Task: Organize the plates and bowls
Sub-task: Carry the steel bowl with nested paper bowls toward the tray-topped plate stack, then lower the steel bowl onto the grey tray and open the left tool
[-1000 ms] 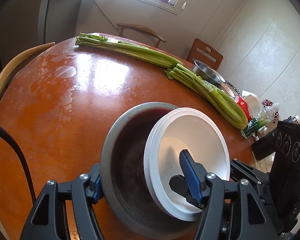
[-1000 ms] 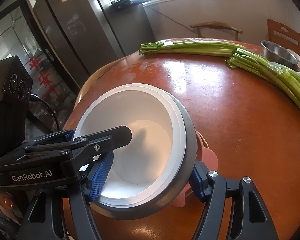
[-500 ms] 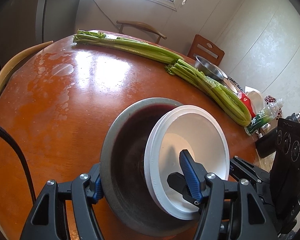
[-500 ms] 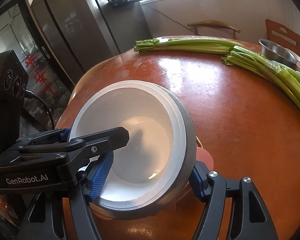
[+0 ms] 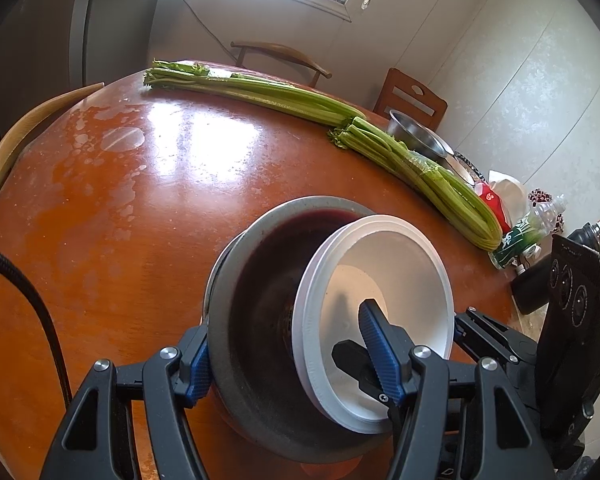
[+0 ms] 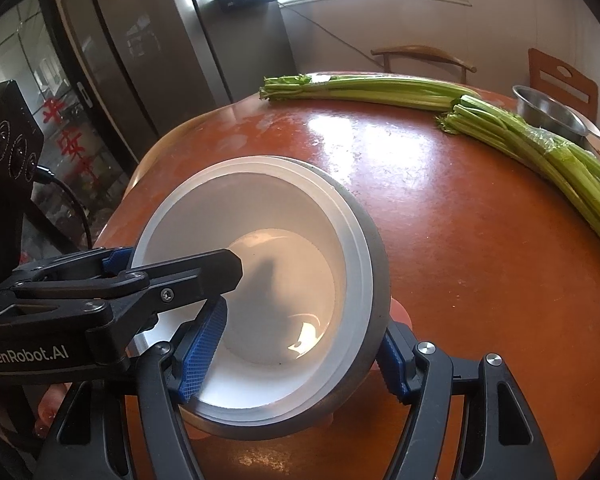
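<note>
A white bowl [image 5: 388, 264] sits nested in a grey bowl [image 5: 256, 280] with a dark purple inside. The pair is tilted over the near part of the round wooden table [image 5: 120, 200]. My left gripper [image 5: 288, 356] is shut on both bowls, one pad outside the grey wall and the other inside the white bowl. My right gripper [image 6: 300, 354] is shut on the same pair from the opposite side, one pad inside the white bowl [image 6: 284, 304] and one outside the grey bowl [image 6: 376, 280]. A pinkish thing [image 6: 400, 314] shows under the grey bowl, mostly hidden.
Two bunches of celery [image 5: 268, 92] [image 5: 420, 180] lie across the far half of the table. A steel bowl [image 5: 416, 136], a red and white packet [image 5: 492, 200] and a plastic bottle [image 5: 532, 232] stand at the right edge. Wooden chairs [image 5: 412, 96] ring the table.
The right wrist view has swung a little, so the celery sits further left in it. Both grips on the nested bowls are unchanged.
</note>
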The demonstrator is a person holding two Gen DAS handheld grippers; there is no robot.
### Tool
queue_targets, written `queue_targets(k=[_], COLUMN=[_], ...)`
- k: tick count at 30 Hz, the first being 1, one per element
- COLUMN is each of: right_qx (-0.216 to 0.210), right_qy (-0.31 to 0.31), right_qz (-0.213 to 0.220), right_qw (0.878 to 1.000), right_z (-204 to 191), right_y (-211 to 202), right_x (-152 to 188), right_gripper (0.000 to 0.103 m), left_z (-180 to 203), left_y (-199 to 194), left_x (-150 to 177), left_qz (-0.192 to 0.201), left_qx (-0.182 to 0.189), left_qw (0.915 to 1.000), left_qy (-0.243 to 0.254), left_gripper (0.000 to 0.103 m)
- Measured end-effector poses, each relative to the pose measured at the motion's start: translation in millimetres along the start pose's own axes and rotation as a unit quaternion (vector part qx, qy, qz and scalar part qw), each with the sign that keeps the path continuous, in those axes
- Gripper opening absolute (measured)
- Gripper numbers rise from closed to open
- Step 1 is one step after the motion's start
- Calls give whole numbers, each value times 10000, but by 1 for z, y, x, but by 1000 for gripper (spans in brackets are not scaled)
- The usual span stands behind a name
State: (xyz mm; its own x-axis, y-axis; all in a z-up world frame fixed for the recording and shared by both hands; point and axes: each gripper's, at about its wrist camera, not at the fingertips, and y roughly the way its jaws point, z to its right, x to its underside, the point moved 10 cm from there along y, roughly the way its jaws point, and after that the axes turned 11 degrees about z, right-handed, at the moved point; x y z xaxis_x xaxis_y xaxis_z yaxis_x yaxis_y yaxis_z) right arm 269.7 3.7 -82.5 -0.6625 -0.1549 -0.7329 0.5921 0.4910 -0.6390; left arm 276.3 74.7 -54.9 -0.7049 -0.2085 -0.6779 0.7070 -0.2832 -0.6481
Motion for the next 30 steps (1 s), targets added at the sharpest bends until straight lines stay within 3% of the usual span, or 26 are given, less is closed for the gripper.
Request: queue_targets(k=[20, 30], right_qx=[277, 312], right_qy=[-239, -247], right_qz=[161, 276], right_qw=[9992, 9988], right_z=[9, 9], right_y=[-9, -21], right_x=[-2, -4], right_gripper=[72, 72], left_z=[-1, -8], left_y=[-16, -35], left_x=[-3, -7], left_qz=[177, 395], left_qx=[-127, -410], left_qw=[9998, 9983], left_qy=[49, 106], left_gripper=[65, 65])
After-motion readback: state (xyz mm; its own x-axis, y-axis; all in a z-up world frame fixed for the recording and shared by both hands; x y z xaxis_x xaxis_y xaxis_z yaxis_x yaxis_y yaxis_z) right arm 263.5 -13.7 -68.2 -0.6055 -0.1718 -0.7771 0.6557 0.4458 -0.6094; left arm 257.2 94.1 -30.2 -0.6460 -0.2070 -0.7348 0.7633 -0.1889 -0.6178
